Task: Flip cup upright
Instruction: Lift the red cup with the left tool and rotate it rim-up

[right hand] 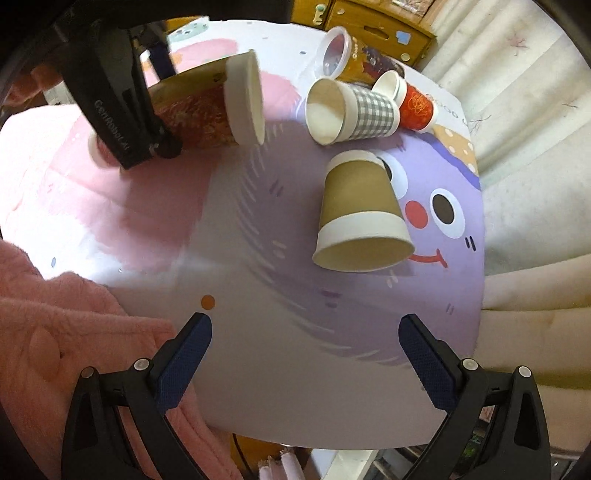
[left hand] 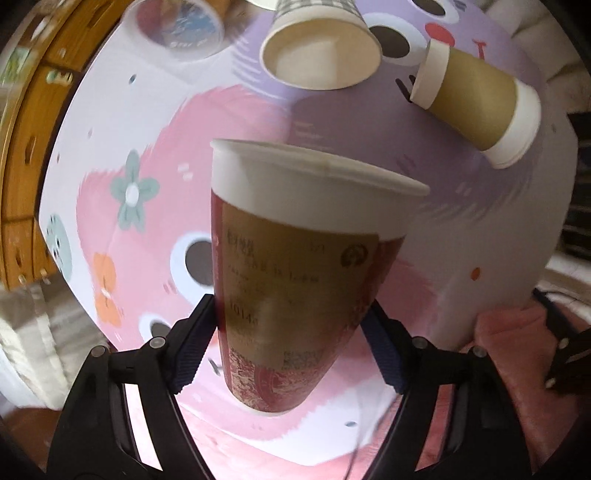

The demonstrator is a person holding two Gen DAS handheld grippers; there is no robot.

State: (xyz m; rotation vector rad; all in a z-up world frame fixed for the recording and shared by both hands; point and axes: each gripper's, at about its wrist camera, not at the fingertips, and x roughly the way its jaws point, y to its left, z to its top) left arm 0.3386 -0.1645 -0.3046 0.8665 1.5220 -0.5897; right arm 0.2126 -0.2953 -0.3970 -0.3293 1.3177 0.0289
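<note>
The left wrist camera looks along its claw [left hand: 291, 328], very near the red cup [left hand: 295, 280] it holds. The right wrist camera looks down over the table [right hand: 258, 369] from higher. Both views share the brown cup [left hand: 476, 107] and checked cup [left hand: 321, 48].

wooden cabinet [right hand: 373, 26], pale quilted sofa [right hand: 532, 155] — pink blanket [right hand: 74, 332]

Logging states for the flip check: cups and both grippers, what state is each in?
Red cup: held off the table by the left gripper, empty, tilted.
Brown cup: on its side, empty.
Checked cup: on its side, empty.
Small red cup: on its side.
Clear cup: on its side.
Left gripper: shut on the red cup.
Right gripper: open, holding nothing.
</note>
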